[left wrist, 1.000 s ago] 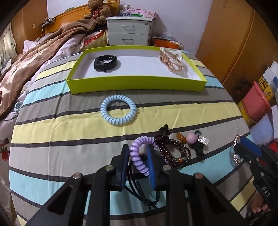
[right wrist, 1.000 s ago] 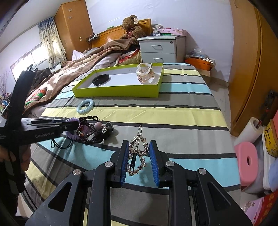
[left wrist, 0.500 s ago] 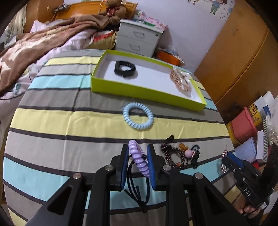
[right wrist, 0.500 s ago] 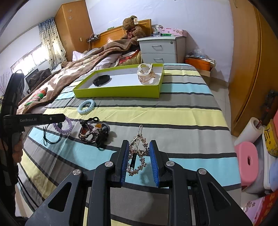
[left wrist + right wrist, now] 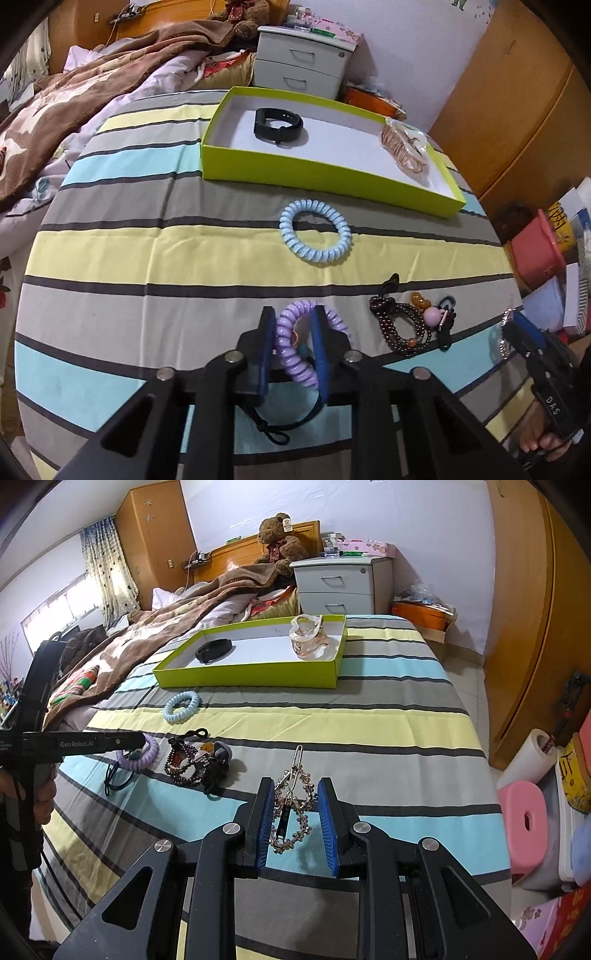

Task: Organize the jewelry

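My left gripper [image 5: 293, 332] is shut on a purple coil bracelet [image 5: 295, 354], held just above the striped bedspread; it also shows in the right wrist view [image 5: 138, 753]. My right gripper [image 5: 295, 812] is shut on a rhinestone hair clip [image 5: 291, 808] and holds it over the cloth. A lime green tray [image 5: 325, 177] at the back holds a black band [image 5: 277, 122] and a rose-gold bracelet [image 5: 404, 151]. A light blue coil bracelet [image 5: 315, 236] lies in front of the tray. A dark bead bracelet [image 5: 404, 328] lies to the right.
A black cord [image 5: 280, 424] lies under the left gripper. A pink-bead charm and black ties [image 5: 439, 317] sit by the bead bracelet. A brown blanket [image 5: 74, 103] covers the bed's left. A white nightstand [image 5: 303, 66] stands behind. A pink stool [image 5: 524, 819] stands right.
My left gripper with the purple coil bracelet has shifted left and back from the bead bracelet, dropping lower toward the cloth. My right gripper has stayed still with the hair clip.
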### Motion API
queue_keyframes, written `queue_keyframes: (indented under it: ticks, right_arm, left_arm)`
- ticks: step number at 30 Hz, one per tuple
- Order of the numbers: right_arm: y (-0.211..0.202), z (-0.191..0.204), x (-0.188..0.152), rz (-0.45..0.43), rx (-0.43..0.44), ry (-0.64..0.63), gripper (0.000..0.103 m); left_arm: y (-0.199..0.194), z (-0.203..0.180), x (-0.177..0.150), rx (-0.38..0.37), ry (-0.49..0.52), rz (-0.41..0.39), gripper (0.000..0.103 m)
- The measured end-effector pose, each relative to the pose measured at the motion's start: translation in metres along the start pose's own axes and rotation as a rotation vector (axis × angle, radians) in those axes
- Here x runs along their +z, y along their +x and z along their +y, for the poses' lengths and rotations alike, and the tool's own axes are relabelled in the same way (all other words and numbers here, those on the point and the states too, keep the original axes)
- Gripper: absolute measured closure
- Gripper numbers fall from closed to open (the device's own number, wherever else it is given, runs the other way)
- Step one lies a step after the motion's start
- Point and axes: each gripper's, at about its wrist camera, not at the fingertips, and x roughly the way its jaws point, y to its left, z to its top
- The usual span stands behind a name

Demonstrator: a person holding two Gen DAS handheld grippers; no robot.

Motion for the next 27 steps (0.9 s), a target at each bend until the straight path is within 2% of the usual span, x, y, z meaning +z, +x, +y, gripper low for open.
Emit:
queue_keyframes:
  ticks: [1,6,17,27]
  right_arm:
    - [0.001,0.000,0.000,0.000,0.000,0.001,0.078]
    - [0.001,0.001,0.001,0.001,0.000,-0.002,0.078]
    - [-0.011,0.001,0.019,-0.040,-0.007,-0.003,0.078]
    - [-0.015,0.011,0.053,-0.083,-0.013,-0.049,0.078]
  left_arm:
    - [0.000,-0.001,0.000,-0.001,0.004,0.002,0.088]
    - [-0.005,-0.008,-0.001,0.013,0.029,-0.016,0.091]
    - [-0.029,-0.012,0.012,-0.014,0.033,-0.085,0.091]
    - [-0.046,-0.009,0.040,-0.023,0.028,-0.151,0.091]
